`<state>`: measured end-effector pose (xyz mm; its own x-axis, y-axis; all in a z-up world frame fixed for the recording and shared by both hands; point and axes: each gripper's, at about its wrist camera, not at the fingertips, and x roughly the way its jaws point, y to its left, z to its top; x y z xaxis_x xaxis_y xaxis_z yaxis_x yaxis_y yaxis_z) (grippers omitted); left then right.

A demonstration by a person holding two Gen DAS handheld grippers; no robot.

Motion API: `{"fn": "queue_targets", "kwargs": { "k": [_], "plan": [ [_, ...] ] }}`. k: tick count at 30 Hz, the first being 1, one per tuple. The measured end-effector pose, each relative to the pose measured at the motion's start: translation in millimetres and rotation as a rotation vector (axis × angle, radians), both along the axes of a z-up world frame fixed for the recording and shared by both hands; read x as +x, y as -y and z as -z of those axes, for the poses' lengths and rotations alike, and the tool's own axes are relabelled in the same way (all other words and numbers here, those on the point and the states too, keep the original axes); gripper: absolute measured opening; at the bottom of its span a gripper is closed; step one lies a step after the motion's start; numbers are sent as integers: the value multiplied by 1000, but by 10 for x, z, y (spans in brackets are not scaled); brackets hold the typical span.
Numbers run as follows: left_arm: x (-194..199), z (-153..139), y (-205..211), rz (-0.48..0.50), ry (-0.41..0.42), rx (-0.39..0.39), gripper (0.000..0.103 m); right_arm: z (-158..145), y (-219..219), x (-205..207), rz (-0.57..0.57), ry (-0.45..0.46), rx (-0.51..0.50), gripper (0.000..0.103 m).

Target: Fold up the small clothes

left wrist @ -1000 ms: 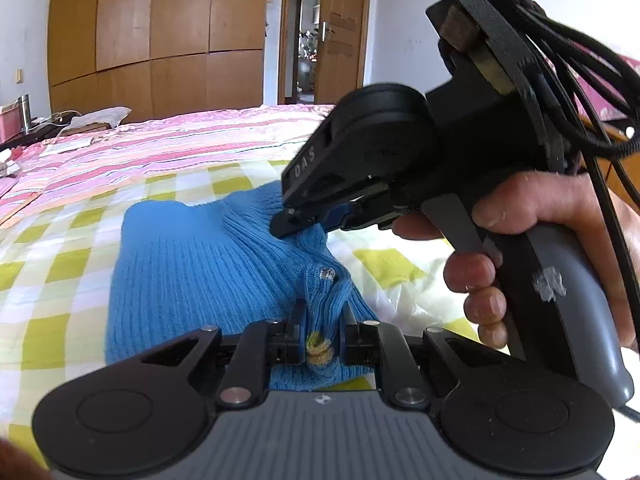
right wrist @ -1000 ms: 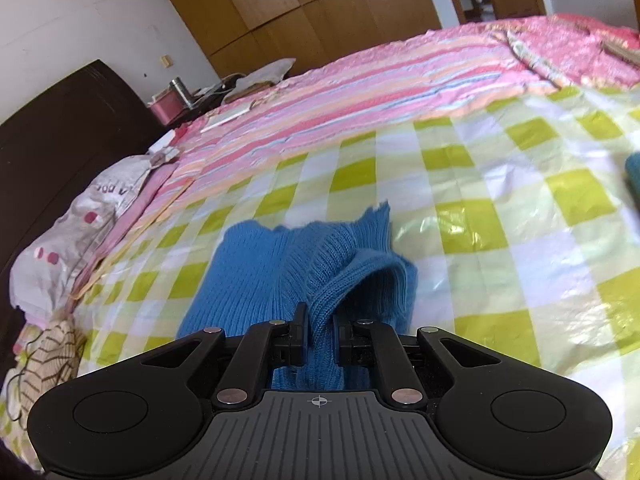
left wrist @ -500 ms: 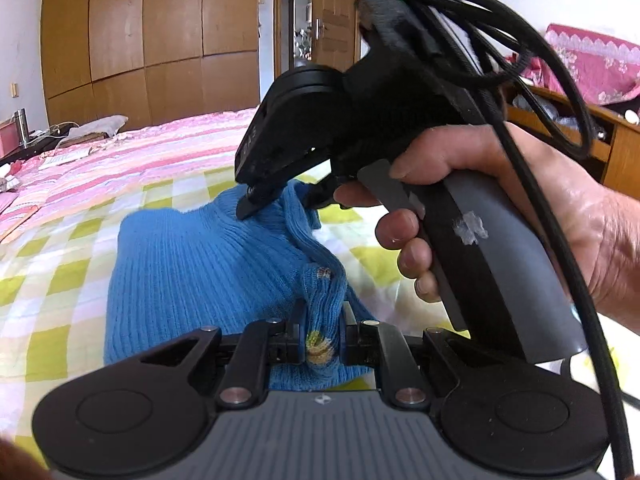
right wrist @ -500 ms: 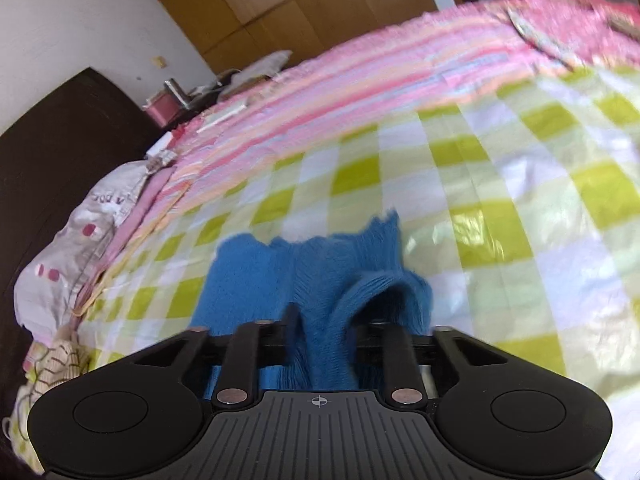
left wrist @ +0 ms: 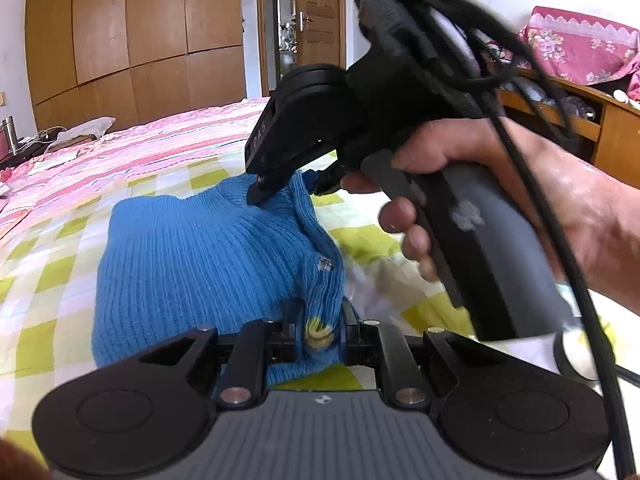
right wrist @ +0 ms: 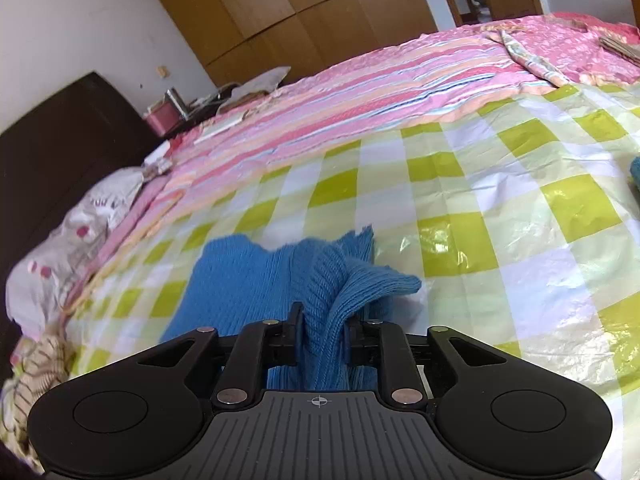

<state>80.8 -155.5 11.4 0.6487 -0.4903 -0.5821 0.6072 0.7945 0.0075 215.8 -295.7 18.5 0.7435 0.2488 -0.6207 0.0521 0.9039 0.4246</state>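
Observation:
A blue knit sweater [left wrist: 192,264] lies on the bed, partly folded over itself. My left gripper [left wrist: 320,312] is shut on its near edge, where a yellow motif and a small button show. My right gripper [left wrist: 288,190], held in a person's hand [left wrist: 500,184], sits at the sweater's far edge with its fingers down on the knit. In the right wrist view the sweater [right wrist: 240,280] bunches up in a thick ribbed fold between the right gripper [right wrist: 322,316] fingers. Those jaws are opening, and the fold still fills the gap between them.
A green-and-white checked plastic sheet [right wrist: 500,208] covers the near part of the bed, over a pink striped bedspread [right wrist: 380,92]. A dark headboard [right wrist: 60,152] and a pillow [right wrist: 80,240] lie to the left. Another bit of blue cloth [right wrist: 635,170] peeks in at the right edge. Wooden wardrobes stand behind.
In the left wrist view the right gripper and hand have come closer and shifted left, carrying the sweater's far edge along. In the right wrist view the fingers stand slightly wider around the fold.

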Motion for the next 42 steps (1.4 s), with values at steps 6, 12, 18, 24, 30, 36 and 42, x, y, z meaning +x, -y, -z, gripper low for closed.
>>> {"fn": "queue_targets", "kwargs": {
  "k": [6,12,18,24,30,36,42],
  "plan": [
    [-99,-81,-101,14,-1,-19,21,-30,14,63,38,8,-28,24],
    [-119,-132,-189,0,17,-33,21,11,-5,-13,68,2,-95,27],
    [-145,-178,-266,6,22,-63,21,-205,29,-281,83,50,-131,27],
    [-140,-181,-364,-28,32,-59,21,-302,-111,-676,-36,63,-106,28],
    [-21,-205,-589,-134,40,-45,22,-29,-345,-769,-97,-35,-201,27],
    [216,-204,-837,-231,22,-43,22,-31,-208,-812,-51,-38,-154,30],
    [544,-177,-938,-274,-22,-107,37,-33,-134,-801,-34,-24,-83,70]
  ]
}}
